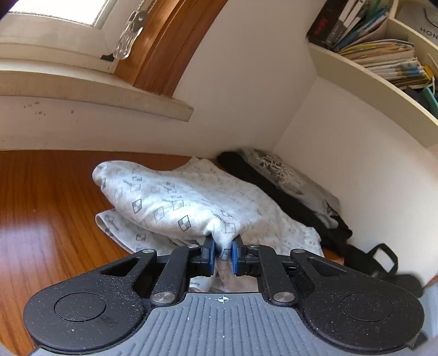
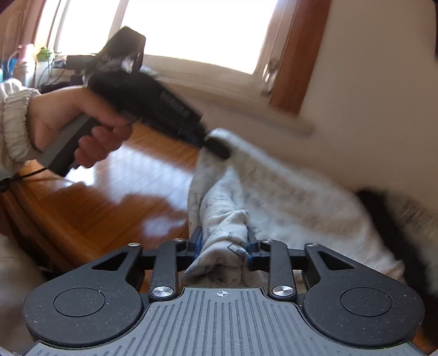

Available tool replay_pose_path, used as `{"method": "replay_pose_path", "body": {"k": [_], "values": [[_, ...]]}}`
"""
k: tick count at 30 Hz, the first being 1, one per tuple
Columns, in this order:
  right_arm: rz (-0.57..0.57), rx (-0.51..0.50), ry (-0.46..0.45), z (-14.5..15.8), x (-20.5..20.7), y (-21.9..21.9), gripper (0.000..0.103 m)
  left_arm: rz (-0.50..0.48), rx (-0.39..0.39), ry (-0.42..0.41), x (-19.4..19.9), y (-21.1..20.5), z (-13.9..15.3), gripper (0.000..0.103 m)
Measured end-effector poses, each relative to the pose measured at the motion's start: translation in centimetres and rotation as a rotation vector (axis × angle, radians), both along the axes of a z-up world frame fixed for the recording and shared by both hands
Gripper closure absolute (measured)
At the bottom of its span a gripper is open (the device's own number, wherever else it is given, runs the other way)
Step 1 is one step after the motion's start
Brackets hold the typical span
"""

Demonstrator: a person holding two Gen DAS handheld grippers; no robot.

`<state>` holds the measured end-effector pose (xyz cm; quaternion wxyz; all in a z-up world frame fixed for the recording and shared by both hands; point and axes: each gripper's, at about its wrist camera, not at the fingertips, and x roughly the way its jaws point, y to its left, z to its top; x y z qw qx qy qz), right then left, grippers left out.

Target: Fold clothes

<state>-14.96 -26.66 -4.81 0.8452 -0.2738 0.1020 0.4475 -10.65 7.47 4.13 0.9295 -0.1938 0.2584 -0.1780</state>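
Printed garment (image 1: 175, 202) – soft matt cloth; table (image 1: 41, 208) – glossy wood; shelf (image 1: 364, 82) paper stacks.

I can read only "HON" on a pale box (image 1: 427, 19) on the shelf (image 1: 364, 82); the garment's (image 1: 175, 197) small print stays illegible.

Support: wooden tabletop (image 1: 41, 205), reddish-brown, glossy, set into a white-walled corner.

Lying on it:
- white printed garment (image 1: 169, 200), bunched in a heap near centre, its lower layer flat on the wood.
- dark garment (image 1: 287, 202) at 2 o'clock of the heap, along the wall.
- grey patterned garment (image 1: 284, 172) on top of the dark one, in the corner.
- black strap (image 1: 383, 257) at 4 o'clock.
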Motion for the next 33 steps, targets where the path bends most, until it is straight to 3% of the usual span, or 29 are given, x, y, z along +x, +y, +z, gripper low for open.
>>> {"method": "replay_pose_path", "body": {"k": [5,7,10,14,16,17,19,24,25,27,30,33], "values": [[-0.007,-0.064,-0.323,0.5,-2.0,0.3,0.077,0.003,-0.049,-0.001,-0.2,0.2,-0.3,0.091],[0.016,-0.079,-0.318,0.2,-2.3,0.2,0.076,0.004,-0.051,0.008,-0.2,0.3,-0.5,0.091],[0.023,0.023,-0.081,1.8,-0.7,-1.1,0.074,0.002,-0.099,0.022,-0.3,0.8,-0.7,0.091],[0.022,0.19,0.247,4.4,2.2,-3.2,0.075,-0.007,-0.079,0.002,0.0,0.5,0.2,0.091],[0.009,0.261,0.357,5.5,3.6,-4.0,0.075,-0.012,-0.078,-0.007,0.3,0.5,0.6,0.091],[0.0,0.28,0.364,5.9,3.9,-4.3,0.076,-0.014,-0.079,-0.012,0.4,0.5,0.8,0.091],[-0.013,0.258,0.271,6.1,3.5,-4.0,0.077,-0.023,-0.092,-0.02,0.7,0.6,1.1,0.091],[0.019,0.0,-0.237,3.1,-0.7,-1.3,0.079,-0.017,-0.087,-0.021,0.6,0.4,0.8,0.091],[0.041,-0.048,-0.293,2.2,-1.3,-1.0,0.08,-0.011,-0.081,-0.007,0.4,0.5,0.4,0.091],[0.109,-0.136,-0.328,-0.1,-2.4,-1.0,0.08,-0.014,-0.073,0.021,0.1,0.9,-0.4,0.091],[0.194,-0.195,-0.297,-2.4,-4.0,-1.5,0.079,-0.026,-0.064,0.062,-0.3,1.2,-1.6,0.091],[0.184,-0.152,-0.251,-2.8,-4.7,-2.1,0.073,-0.032,-0.032,0.078,-0.8,1.2,-1.9,0.09]]}}
